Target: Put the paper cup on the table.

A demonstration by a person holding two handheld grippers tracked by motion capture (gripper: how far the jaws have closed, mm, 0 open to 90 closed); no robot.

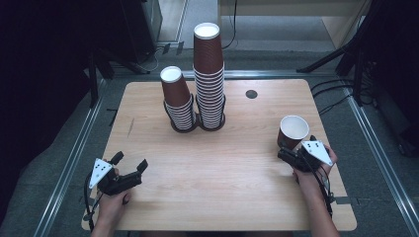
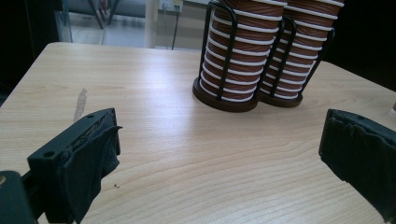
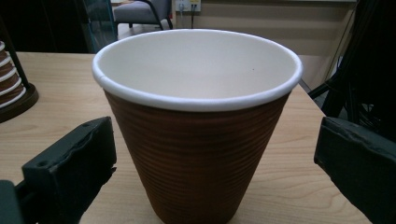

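Brown ribbed paper cup [image 3: 196,126] stands upright near the table's [image 1: 232,197] right edge, between the spread jaws of the right gripper [image 3: 215,168], untouched. The high view adds the left gripper [image 1: 129,162], open, near the front-left corner.

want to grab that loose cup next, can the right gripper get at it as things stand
Probably yes. The right gripper sits open with its jaws on either side of the upright single cup, not yet touching it, and nothing lies between them on the table.

Black tongs [image 1: 129,167] with padded jaws, grey three-cornered plates, trailing cables.
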